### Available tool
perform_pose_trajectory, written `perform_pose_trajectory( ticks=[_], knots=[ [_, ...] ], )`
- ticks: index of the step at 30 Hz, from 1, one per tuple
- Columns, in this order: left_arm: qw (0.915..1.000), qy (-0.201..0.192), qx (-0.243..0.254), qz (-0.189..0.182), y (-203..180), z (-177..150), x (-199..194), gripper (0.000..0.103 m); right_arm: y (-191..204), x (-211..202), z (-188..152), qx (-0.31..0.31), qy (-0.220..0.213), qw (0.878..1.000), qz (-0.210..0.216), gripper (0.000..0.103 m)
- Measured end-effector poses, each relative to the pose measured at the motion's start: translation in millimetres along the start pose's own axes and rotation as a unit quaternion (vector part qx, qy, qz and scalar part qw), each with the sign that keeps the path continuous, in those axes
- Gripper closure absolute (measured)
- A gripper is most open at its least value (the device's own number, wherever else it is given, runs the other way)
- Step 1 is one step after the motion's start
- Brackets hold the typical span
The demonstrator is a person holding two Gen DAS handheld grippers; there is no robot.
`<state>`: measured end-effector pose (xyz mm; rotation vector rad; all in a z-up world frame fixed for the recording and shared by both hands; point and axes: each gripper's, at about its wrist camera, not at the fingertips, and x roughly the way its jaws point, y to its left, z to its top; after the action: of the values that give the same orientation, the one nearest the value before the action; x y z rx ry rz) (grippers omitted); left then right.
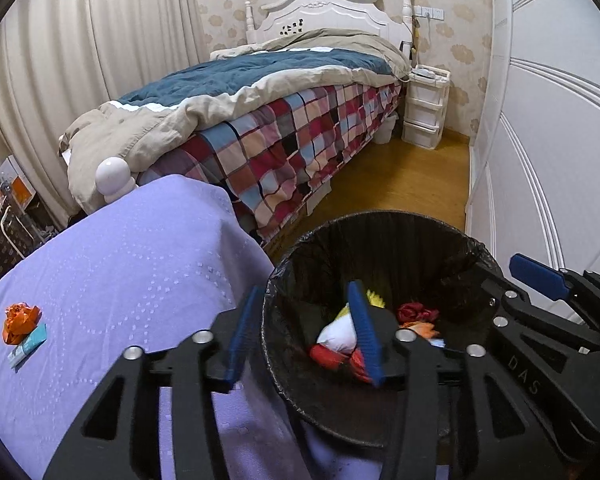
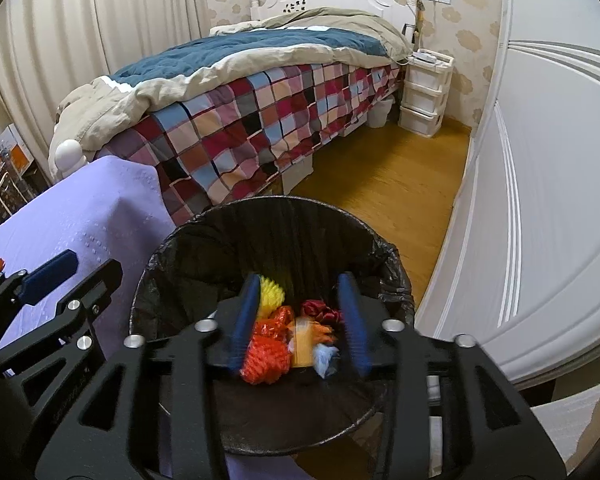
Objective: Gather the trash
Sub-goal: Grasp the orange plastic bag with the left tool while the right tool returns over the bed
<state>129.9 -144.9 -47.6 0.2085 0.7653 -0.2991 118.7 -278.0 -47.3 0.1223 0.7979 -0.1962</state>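
Two grippers hang over the black-lined trash bin (image 2: 272,240), which stands on the floor just beside the edge of the purple-covered table (image 1: 120,248). Both have their jaws spread, with nothing pinched between the pads. Judging by that, the drop step is in hand: the load looks released into the bin.

In the right wrist view the right gripper (image 2: 300,324) points down into the bin's mouth, and crumpled wrappers (image 2: 266,356) in orange, red and yellow lie in the gap between its fingers, blurred, so whether they are falling or settled I cannot tell.

The left gripper (image 1: 300,336) straddles the bin's near-left rim, one finger over the table's edge, the other over the bin, where a white and red wad (image 1: 338,340) lies.

Smaller pieces remain: an orange crumpled wrapper (image 1: 20,320) touching a small teal packet (image 1: 28,346), near the table's left edge, well apart from both grippers. The next move likely calls for swinging the left gripper across there, jaws kept apart, and lowering onto the wrapper.
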Motion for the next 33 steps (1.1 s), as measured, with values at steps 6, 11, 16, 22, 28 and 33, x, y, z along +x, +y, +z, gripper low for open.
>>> perform_pose_trajectory(
  ticks=[6, 11, 16, 22, 28, 33],
  knots=[
    [0.9999, -0.008, -0.002, 0.010, 5.1, -2.4, -6.6, 0.038, -0.7, -3.1, -2.0, 0.003, -0.001, 1.000, -0.003, 0.058],
    [0.9997, -0.010, -0.010, 0.020, 16.6, -9.1, -16.0, 0.034, 3.8, -8.6, -5.6, 0.002, -0.001, 1.000, 0.001, 0.054],
    [0.9988, -0.009, -0.022, 0.043, 39.4, -21.4, -26.0, 0.034, 19.4, -12.6, -10.2, -0.008, 0.003, 1.000, 0.013, 0.053],
    [0.9959, 0.000, -0.047, 0.078, 80.1, -40.4, -36.4, 0.034, 54.5, -18.4, -16.1, -0.037, 0.006, 0.999, 0.037, 0.053],
    [0.9899, 0.008, -0.080, 0.116, 128.8, -57.3, -46.8, 0.034, 97.5, -22.7, -21.9, -0.072, 0.012, 0.995, 0.065, 0.052],
    [0.9830, 0.016, -0.111, 0.145, 170.0, -69.3, -51.3, 0.034, 140.6, -25.1, -28.8, -0.109, 0.018, 0.990, 0.091, 0.052]
  ],
)
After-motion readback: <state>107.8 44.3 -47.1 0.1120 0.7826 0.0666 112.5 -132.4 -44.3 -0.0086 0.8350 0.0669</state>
